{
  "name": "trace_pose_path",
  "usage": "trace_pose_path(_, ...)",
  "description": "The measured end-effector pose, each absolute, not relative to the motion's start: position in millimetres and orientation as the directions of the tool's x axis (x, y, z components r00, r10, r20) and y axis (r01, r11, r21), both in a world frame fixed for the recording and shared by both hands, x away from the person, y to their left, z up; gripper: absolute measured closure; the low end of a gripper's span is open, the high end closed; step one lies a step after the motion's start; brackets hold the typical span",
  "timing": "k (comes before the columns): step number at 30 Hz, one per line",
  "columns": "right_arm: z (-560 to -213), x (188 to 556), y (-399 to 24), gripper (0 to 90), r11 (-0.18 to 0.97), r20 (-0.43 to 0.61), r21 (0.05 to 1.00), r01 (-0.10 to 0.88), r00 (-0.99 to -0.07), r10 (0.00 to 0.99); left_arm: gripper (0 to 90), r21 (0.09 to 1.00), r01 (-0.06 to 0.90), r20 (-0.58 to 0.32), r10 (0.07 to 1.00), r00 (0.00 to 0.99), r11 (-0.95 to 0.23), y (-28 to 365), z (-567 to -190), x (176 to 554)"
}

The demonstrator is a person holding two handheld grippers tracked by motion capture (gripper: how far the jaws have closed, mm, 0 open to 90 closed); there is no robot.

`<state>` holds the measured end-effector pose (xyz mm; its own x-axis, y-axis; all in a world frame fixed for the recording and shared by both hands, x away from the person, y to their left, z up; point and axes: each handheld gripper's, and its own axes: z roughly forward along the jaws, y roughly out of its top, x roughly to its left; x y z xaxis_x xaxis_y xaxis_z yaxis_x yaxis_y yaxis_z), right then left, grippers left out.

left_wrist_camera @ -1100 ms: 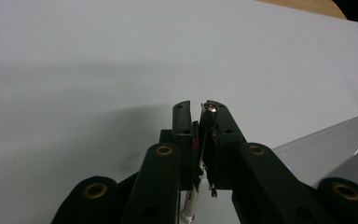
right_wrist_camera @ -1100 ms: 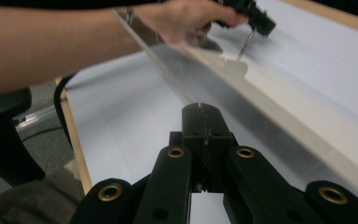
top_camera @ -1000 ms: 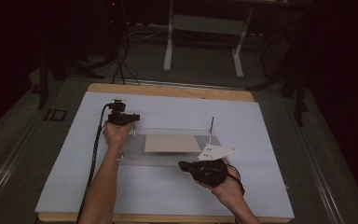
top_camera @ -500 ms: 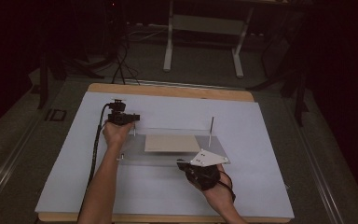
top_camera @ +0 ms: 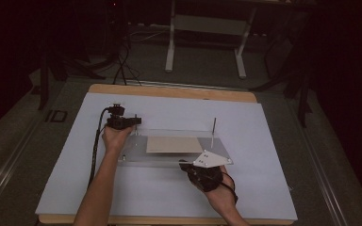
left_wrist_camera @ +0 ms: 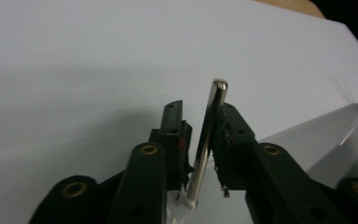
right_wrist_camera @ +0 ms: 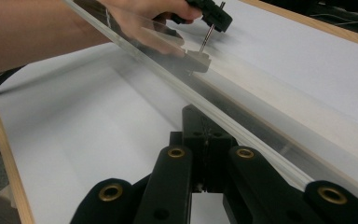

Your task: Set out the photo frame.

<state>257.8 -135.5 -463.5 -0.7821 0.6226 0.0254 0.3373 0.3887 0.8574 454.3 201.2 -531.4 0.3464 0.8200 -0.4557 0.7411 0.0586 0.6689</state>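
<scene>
Here, left tongs (left_wrist_camera: 200,140) just opening around metal pin (left_wrist_camera: 208,135), right tongs (right_wrist_camera: 205,140) together under blurred clear plate (right_wrist_camera: 242,126).

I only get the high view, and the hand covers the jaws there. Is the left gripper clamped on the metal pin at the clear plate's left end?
Observer: No. In the left gripper view the metal pin stands between the jaws of the left gripper with a gap beside one pad; the jaws have just been opening.
Operator: And the right gripper?
Observer: The right gripper view shows the right gripper with its jaws shut and its tips at the near edge of the clear plate. I cannot tell whether they pinch it.
Operator: What holds the pin up?
Observer: From the right gripper view, it rises out of a small block on the plate.
</scene>
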Motion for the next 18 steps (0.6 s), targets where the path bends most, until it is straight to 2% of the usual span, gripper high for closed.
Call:
trace_pose_path(5,-463,258,-136,90.0,0.386,0.025,0.859,0.336,-0.781,0.624,70.1,0.689,0.723,-0.456,0.810,0.370,0.058,203,-532,444)
trace_pose_path(6,-463,258,-135,90.0,0.386,0.025,0.859,0.336,-0.781,0.624,67.8,0.715,0.699,-0.410,0.822,0.395,0.020,201,-527,436)
trace_pose_path(8,-463,258,-135,90.0,0.387,0.024,0.859,0.335,-0.781,0.624,66.0,0.729,0.685,-0.379,0.833,0.404,-0.001,201,-523,432)
trace_pose_path(18,-463,258,-136,90.0,0.385,0.027,0.860,0.335,-0.783,0.622,64.3,0.775,0.630,-0.384,0.819,0.427,0.036,219,-510,401)
